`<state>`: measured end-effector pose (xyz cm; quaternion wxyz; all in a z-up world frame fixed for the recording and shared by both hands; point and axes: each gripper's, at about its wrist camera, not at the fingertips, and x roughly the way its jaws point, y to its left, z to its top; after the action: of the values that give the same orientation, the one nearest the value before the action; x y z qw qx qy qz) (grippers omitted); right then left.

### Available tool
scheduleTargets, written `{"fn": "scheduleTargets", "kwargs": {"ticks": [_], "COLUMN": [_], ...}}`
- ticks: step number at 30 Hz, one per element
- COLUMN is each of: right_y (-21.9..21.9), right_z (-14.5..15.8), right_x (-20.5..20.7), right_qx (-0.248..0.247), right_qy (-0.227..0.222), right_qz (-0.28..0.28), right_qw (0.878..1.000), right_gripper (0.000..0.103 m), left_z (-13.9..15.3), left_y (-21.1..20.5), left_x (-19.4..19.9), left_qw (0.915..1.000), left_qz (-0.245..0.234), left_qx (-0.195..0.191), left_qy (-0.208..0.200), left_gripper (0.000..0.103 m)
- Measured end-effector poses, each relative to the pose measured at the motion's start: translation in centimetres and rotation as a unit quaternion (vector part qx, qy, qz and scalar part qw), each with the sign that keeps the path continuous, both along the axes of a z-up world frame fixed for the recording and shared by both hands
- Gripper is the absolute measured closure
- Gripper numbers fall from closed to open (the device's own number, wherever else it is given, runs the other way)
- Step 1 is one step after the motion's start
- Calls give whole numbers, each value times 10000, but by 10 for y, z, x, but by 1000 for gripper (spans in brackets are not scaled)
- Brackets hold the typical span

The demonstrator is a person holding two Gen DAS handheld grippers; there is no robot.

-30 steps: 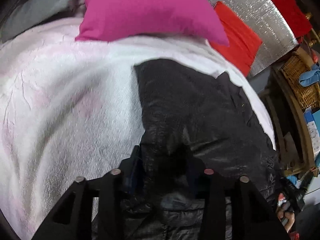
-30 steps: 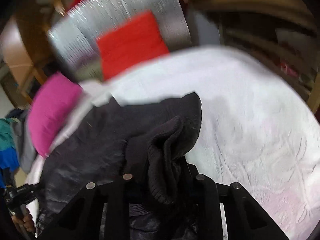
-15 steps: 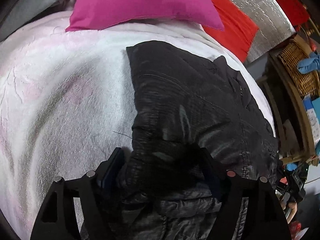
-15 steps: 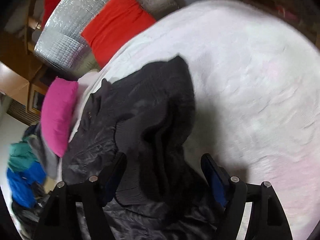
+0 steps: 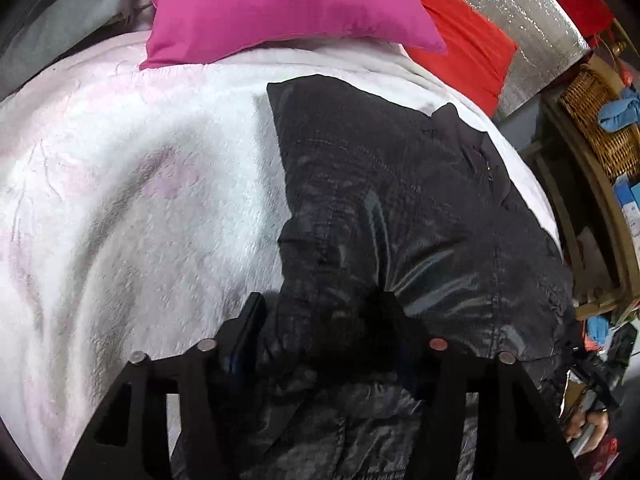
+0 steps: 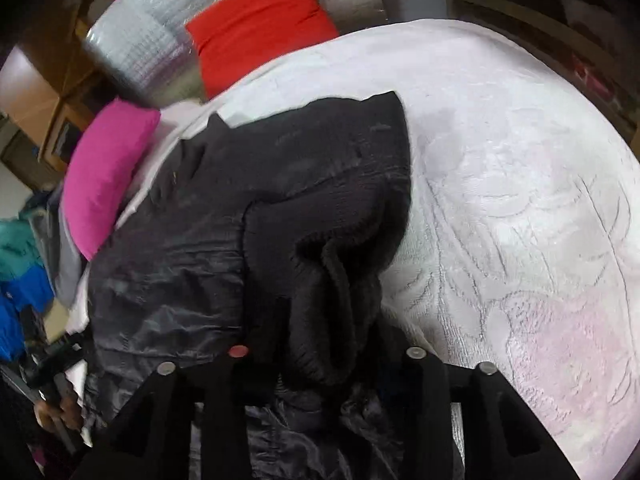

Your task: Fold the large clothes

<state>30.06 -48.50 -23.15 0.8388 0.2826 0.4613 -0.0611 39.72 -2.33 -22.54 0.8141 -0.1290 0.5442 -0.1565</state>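
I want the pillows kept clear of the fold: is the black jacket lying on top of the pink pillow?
No. In the left wrist view the black jacket lies on the white blanket, with a strip of blanket between it and the pink pillow.

A black jacket [image 5: 400,208] of shiny, quilted fabric lies spread on the white bed cover [image 5: 120,200], partly folded and wrinkled. Its knitted, ribbed cuff [image 6: 332,280] is bunched up on top of the near edge, and its far corner reaches toward the pillows.
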Motion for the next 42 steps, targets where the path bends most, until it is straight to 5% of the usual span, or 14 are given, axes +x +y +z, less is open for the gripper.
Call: {"fn": "scheduleTargets", "kwargs": {"ticks": [2,3,10,12,16,21,23,25,29,35,42], "right_y": [0,-2,-28,-34,-32,-8,1,9,10,-2,-18], "right_z": [5,7,17,9,-14,-7,11,21,-13,6,25], "right_x": [-7,-13,-36,-36,-24,-20,-25,-27,-8,-23,-85], "right_qx": [-58,-135,295,629,1055,546,284,44,93,258,372], "right_qy": [1,18,-373,-347,-199,-223,-438,-585,81,-229,-830], "right_qz": [-5,-58,-659,-766,-688,-319,-209,-81,-34,-211,-495], "right_qw": [10000,9999,9967,9945,9918,9978,9984,9982,9999,9992,9946], "right_gripper": [29,26,26,26,26,61,64,64,59,49,49], "left_z": [2,4,36,33,11,6,7,4,1,8,25], "left_y": [4,6,4,4,-2,-12,-14,-14,-10,4,36], "left_x": [-5,-7,-28,-29,-19,-18,-19,-19,-20,-30,-56], "left_qw": [10000,10000,9978,9985,9999,9993,9991,9989,9988,9992,9975], "left_qz": [47,76,148,135,95,27,-8,-20,-55,-82,46], "left_qx": [42,49,265,170,90,346,391,435,481,347,515], "left_qy": [-4,-12,-589,-495,-53,-128,-172,-144,-124,-171,-474], "left_gripper": [39,39,34,25,25,25,25,25,23,23,23]}}
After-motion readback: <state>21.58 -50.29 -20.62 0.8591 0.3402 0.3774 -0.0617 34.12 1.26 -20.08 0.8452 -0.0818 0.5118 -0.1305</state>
